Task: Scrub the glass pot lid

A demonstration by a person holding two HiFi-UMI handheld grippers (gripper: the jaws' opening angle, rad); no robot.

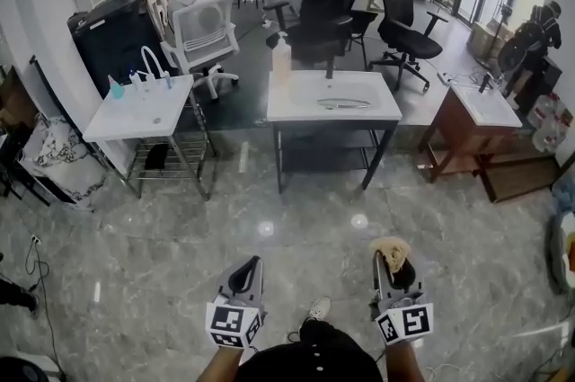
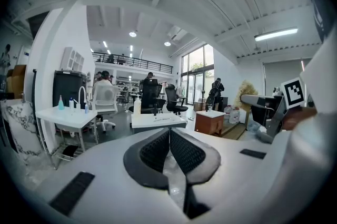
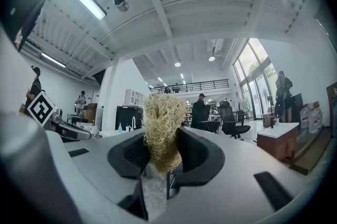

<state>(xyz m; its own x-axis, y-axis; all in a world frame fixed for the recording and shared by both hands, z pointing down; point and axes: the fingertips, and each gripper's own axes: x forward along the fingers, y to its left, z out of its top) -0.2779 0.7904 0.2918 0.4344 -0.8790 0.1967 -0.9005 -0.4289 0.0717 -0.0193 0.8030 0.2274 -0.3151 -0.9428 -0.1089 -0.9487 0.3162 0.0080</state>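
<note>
Fingers [image 2: 185, 152] of the left gripper [image 2: 169, 138] are pressed together with nothing between them. Those of the right gripper [image 3: 160, 153] are clamped on a pale, fibrous scrubber [image 3: 160, 123], which stands up out of the jaws. In the head view both grippers are held low and close to the person's body, side by side and pointing ahead over bare marble floor [image 1: 269, 209].

Well beyond them stands a white table [image 1: 296, 106] with a shallow basin in its top. The lid [image 1: 343, 103] lies flat in that basin, nearer the table's right end, and a bottle [image 1: 281, 58] stands at the back left corner. A second white table [image 1: 135, 115] with a tap stands off to the left, a wooden cabinet [image 1: 454, 133] with its own basin to the right, and office chairs [image 1: 328, 3] behind.

Scrubbing has not begun, judging by the open floor between grippers and lid; this looks like the approach, with the tool already in hand. The next move calls for closing in on the middle table, then probably opening the left jaws to steady the lid by its rim or knob while the scrubber is brought down on the glass. Whether the lid has a knob facing up cannot be made out from here.
</note>
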